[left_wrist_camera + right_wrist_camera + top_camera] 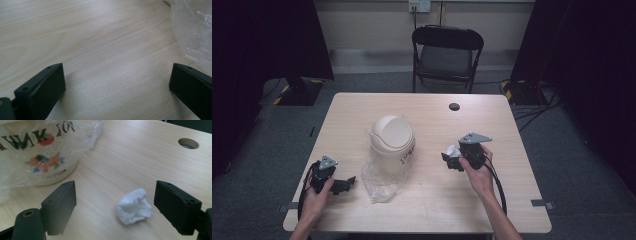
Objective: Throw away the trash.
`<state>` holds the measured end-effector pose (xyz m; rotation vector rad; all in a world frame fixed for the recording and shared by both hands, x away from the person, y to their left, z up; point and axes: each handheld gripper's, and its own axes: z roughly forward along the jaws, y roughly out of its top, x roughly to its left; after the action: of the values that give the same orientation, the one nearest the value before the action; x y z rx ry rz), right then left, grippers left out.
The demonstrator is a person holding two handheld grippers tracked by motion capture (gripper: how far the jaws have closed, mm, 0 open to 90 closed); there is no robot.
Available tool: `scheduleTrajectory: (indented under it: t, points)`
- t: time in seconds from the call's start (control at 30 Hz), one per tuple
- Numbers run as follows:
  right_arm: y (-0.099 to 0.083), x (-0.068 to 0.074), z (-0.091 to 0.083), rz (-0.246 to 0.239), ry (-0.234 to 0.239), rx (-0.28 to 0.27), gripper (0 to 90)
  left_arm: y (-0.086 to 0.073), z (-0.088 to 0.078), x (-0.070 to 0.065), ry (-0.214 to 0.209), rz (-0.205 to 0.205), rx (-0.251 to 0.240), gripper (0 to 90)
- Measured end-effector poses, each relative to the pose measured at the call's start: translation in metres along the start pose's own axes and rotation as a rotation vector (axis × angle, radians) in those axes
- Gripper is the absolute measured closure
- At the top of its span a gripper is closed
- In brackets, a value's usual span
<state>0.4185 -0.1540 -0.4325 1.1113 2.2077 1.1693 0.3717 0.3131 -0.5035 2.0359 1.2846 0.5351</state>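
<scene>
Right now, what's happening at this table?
A person holds a gripper in each hand. The right gripper is open, its jaws on either side of a crumpled white tissue lying on the table, not yet pinched. The left gripper is open over bare wood beside a clear plastic bag in front of a cream swing-lid bin.

We see a light wooden table [362, 107] on grey carpet floor [557, 150], a black folding chair [447, 52] behind, dark curtains [262, 40] flanking a pale wall [372, 22].
</scene>
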Motion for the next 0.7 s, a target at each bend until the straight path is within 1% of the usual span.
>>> scheduleTrajectory:
  t: [0.07,0.27,0.7]
  points:
    - [0.003,0.003,0.002,0.003,0.025,-0.007,17.4,0.000,0.000,0.000,0.000,0.000,0.000,0.0]
    - [0.021,0.013,0.006,-0.025,0.053,-0.020,16.4,0.000,0.000,0.000,0.000,0.000,0.000,0.0]
    - [0.058,0.029,0.026,-0.051,0.113,-0.043,14.9,0.000,0.000,0.000,0.001,0.001,0.000,0.0]
